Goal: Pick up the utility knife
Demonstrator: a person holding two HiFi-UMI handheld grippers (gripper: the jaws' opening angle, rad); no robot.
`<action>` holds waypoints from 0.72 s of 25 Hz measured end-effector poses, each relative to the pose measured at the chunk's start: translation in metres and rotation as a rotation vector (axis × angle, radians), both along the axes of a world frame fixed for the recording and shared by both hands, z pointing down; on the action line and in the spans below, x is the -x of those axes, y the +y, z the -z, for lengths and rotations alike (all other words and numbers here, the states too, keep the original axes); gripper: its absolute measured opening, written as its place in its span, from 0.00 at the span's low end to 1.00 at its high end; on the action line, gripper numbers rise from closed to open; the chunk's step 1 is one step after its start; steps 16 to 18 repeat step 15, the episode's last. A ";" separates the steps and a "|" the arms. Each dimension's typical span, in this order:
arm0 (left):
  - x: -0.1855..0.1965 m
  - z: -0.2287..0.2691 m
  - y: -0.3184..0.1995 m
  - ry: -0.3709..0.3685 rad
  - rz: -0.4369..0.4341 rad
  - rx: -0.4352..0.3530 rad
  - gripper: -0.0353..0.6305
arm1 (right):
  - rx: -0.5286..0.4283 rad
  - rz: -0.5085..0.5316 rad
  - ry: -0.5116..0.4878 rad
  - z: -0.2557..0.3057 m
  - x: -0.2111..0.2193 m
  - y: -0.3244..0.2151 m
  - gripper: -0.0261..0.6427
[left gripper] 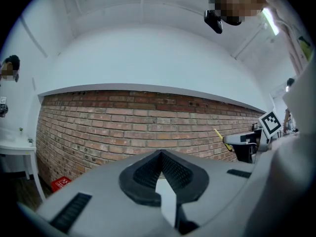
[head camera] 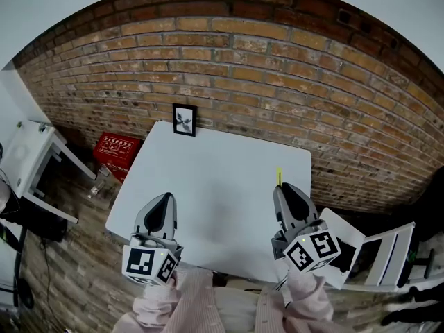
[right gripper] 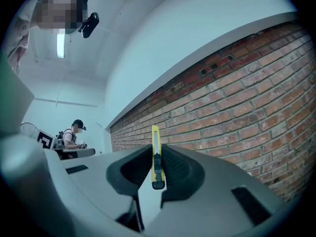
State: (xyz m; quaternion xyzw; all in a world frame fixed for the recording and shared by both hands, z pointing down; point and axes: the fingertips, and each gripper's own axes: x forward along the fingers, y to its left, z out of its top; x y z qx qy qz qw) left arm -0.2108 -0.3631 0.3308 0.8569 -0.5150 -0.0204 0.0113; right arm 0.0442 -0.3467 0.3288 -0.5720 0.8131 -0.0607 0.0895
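The yellow utility knife [head camera: 279, 177] is clamped upright between the jaws of my right gripper [head camera: 284, 188], with its tip sticking out past the fingertips over the right part of the white table [head camera: 222, 179]. In the right gripper view the knife [right gripper: 155, 157] stands edge-on between the dark pads, and the right gripper [right gripper: 155, 149] is shut on it. My left gripper [head camera: 165, 198] hovers over the table's near left corner. Its jaws [left gripper: 160, 154] meet at the tips with nothing between them. The left gripper view also shows the knife [left gripper: 217, 134] far off to the right.
A brick wall [head camera: 277, 68] runs behind the table. A small framed picture [head camera: 184, 119] stands at the table's far edge. On the floor to the left are a red crate [head camera: 116, 151] and a white cabinet [head camera: 28, 158]. A white chair [head camera: 388, 255] stands at the right.
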 end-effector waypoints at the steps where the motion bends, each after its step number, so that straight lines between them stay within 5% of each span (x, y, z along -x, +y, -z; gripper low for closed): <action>1: 0.000 0.000 0.000 -0.005 0.003 -0.001 0.05 | 0.001 -0.001 0.001 0.000 -0.001 0.000 0.13; 18: -0.001 -0.002 -0.002 -0.023 0.032 0.008 0.05 | 0.005 0.000 0.022 -0.003 -0.010 -0.004 0.13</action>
